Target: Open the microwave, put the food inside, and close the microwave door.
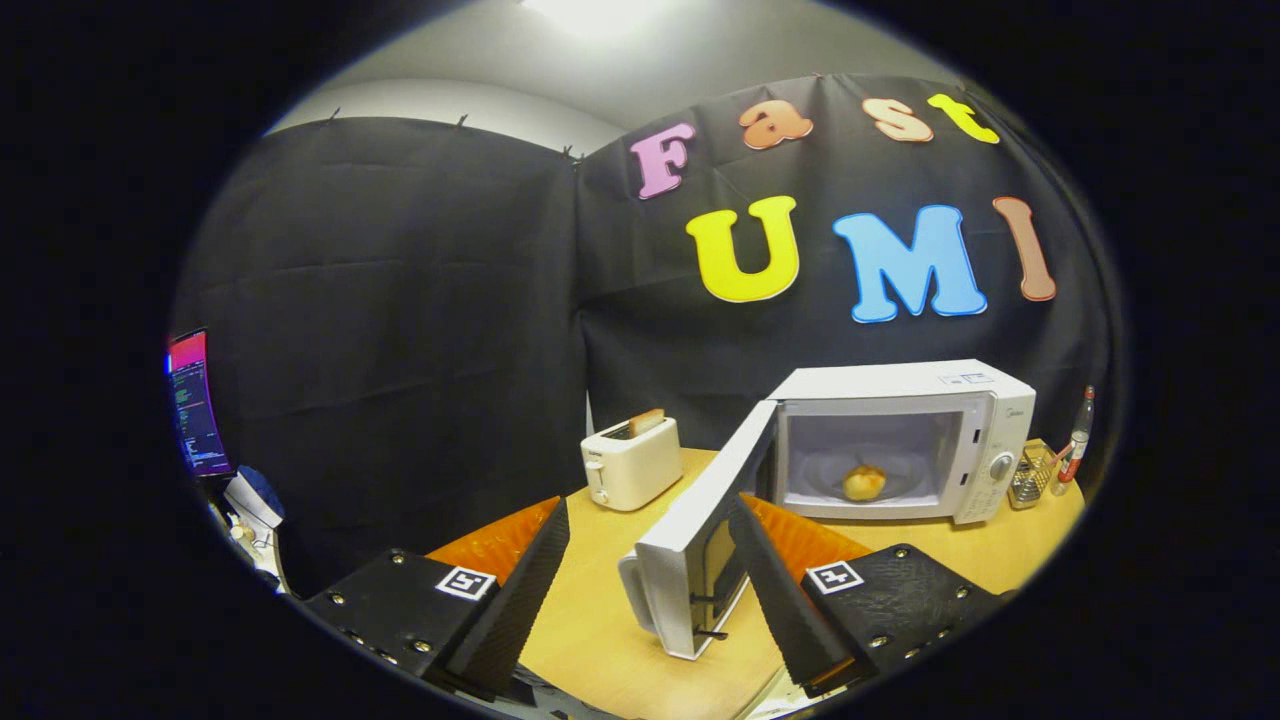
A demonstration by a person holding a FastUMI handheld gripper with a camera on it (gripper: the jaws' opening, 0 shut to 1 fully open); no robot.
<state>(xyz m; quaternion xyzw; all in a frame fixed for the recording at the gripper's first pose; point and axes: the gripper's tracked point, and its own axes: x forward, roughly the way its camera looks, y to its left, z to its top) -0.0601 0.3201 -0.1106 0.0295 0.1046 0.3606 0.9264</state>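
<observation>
Showing: a late stage of the task, with two of the three steps judged complete.
Microwave (905,440): set on the tabletop (590,620) toward the far right, its cavity exposed.
Door (700,540): swung fully outward on its left hinge, so that its free edge with the handle (632,592) points toward the hand-held gripper; the opening step is taken as done.
Food (864,483): a small rounded, golden item resembling a bread roll, resting at the middle of the microwave floor; the loading step is taken as done.
Hand-held gripper (640,575): held spread wide and empty, with nothing pinched between its fingers. The free edge of the door lies between the fingers, close against the inner face of the right one; whether contact is made there cannot be told.
Remaining: only the closing of the door, judged to call for a push on its outer face or free edge so that it is swung back to the right until latched.
Caution: the toaster (630,462), carrying a slice of bread (646,421), stands just left of the open door, outside the closing arc as far as can be judged.
Surroundings: a small wire basket (1030,478) and a bottle (1078,440) are placed to the right of the microwave; a lit screen (195,405) is seen at the far left.
</observation>
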